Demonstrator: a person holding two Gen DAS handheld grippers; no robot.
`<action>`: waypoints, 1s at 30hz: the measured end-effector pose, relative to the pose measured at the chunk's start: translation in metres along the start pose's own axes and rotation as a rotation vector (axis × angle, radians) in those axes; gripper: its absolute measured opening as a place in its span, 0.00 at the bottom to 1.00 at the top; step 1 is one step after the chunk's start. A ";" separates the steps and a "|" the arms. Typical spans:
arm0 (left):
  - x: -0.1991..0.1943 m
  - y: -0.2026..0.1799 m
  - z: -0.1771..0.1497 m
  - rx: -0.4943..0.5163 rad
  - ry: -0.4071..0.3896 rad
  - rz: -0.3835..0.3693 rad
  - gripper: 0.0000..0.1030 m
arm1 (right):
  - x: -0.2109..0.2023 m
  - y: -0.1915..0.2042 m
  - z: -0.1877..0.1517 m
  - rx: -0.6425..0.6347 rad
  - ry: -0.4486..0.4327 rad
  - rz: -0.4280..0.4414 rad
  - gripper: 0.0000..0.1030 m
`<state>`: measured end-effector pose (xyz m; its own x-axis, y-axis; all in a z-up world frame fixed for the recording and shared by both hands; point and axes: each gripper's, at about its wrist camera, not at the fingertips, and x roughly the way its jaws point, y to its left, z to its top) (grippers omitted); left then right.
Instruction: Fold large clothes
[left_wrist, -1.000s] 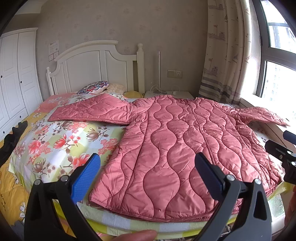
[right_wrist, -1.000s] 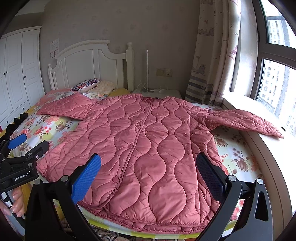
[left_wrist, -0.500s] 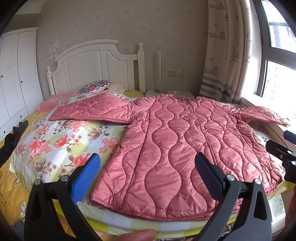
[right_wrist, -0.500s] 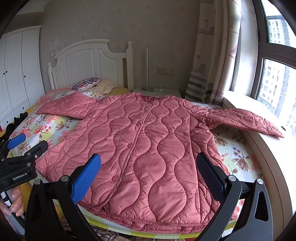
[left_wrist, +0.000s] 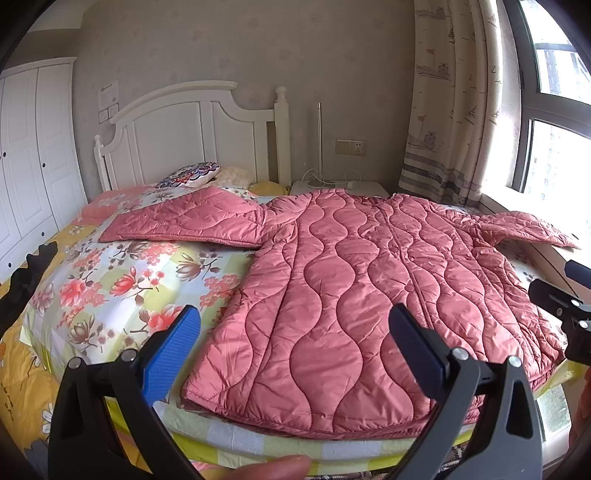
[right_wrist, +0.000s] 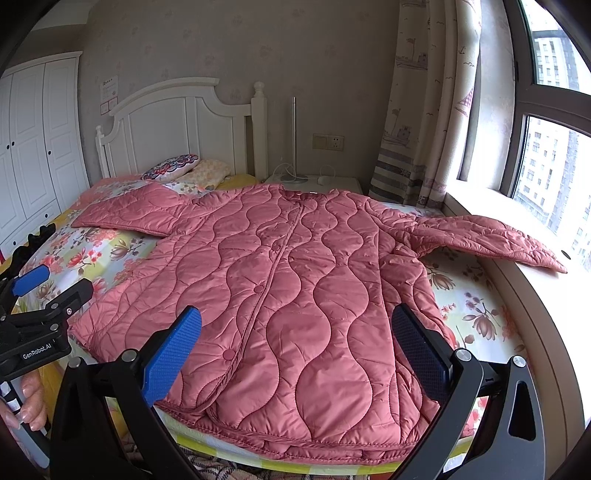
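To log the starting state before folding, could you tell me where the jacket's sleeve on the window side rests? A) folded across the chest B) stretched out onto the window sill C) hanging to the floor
B: the pink quilted jacket has its window-side sleeve reaching out onto the window sill.

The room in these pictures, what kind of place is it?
Most likely a home bedroom: a bed with a white headboard, a white wardrobe, and a pink quilted coat spread on the floral bedsheet.

a salmon-pink quilted coat (right_wrist: 295, 295) with wavy stitching lies on a floral bedsheet (left_wrist: 110, 280) of pink, yellow and pale green. white headboard (left_wrist: 184, 129), beige curtain (right_wrist: 417, 110) with stripes, blue gripper pads (right_wrist: 171, 354).
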<state>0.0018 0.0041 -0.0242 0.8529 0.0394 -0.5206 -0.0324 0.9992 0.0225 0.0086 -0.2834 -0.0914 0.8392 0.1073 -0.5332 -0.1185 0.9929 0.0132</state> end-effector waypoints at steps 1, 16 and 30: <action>-0.001 0.001 -0.001 0.003 -0.001 -0.001 0.98 | 0.000 0.001 -0.001 0.000 0.000 0.000 0.96; 0.025 -0.023 0.016 0.066 0.012 -0.030 0.98 | 0.010 -0.012 -0.003 0.019 -0.020 -0.003 0.96; 0.242 -0.051 0.066 0.228 0.258 0.036 0.98 | 0.129 -0.193 -0.004 0.562 0.172 -0.081 0.96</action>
<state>0.2448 -0.0373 -0.0950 0.6925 0.1032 -0.7140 0.0820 0.9721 0.2199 0.1374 -0.4610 -0.1665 0.7301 0.0664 -0.6801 0.2810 0.8780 0.3874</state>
